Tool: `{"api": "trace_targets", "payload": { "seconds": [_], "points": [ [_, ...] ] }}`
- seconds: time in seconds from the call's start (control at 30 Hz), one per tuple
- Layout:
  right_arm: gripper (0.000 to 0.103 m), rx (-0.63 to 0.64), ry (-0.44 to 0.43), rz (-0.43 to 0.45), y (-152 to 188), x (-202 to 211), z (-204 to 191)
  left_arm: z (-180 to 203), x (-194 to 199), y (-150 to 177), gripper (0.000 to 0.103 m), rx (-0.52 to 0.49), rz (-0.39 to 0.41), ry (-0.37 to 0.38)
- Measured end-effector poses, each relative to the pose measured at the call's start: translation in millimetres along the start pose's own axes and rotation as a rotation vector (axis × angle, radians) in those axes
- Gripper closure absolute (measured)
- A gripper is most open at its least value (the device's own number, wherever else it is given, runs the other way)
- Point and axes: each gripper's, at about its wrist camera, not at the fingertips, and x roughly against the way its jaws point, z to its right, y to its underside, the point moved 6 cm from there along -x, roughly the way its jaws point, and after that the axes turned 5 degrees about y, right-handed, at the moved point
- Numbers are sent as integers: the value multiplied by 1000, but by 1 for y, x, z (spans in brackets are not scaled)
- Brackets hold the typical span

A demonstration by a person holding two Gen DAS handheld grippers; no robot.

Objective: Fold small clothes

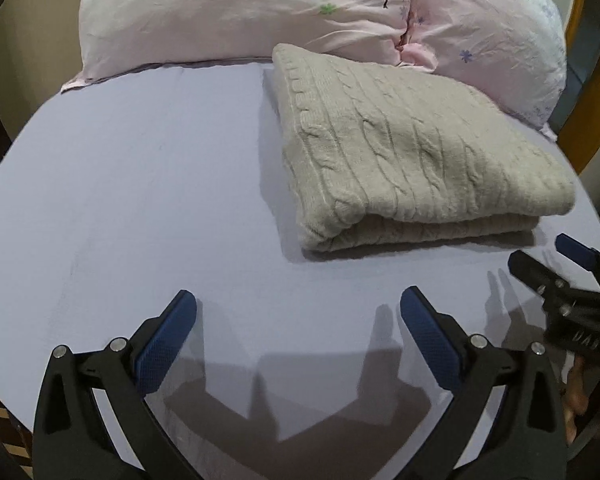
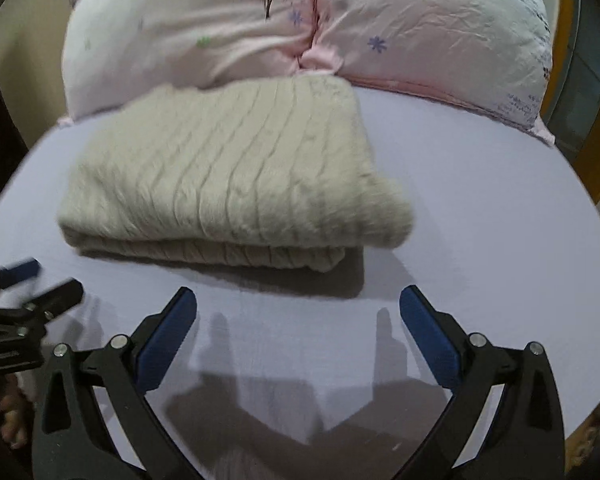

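A beige cable-knit sweater (image 1: 404, 152) lies folded into a thick rectangle on the lavender sheet (image 1: 139, 184), its folded edge toward me. It also shows in the right wrist view (image 2: 227, 176), a little blurred. My left gripper (image 1: 297, 300) is open and empty, hovering over bare sheet just short of the sweater. My right gripper (image 2: 297, 300) is open and empty too, in front of the sweater's near edge. Each gripper shows in the other's view: the right gripper (image 1: 552, 256) at the right edge, the left gripper (image 2: 49, 280) at the left edge.
A pink flower-print pillow (image 1: 259, 12) lies behind the sweater against the back of the bed; it also shows in the right wrist view (image 2: 420, 20). A wooden bed frame (image 1: 588, 120) stands at the right. The sheet's edges curve away at both sides.
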Motion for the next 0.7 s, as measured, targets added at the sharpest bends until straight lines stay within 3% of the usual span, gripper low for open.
{"api": "trace_targets", "payload": {
  "seconds": [0.13,0.7],
  "points": [
    [2,-16,36,-39,9,-13,-2,7,-6,-1,1,-27,-32,-80],
    [2,-47,22,-49,12,-11,2,6,-3,-2,1,-29,-36,-73]
  ]
}}
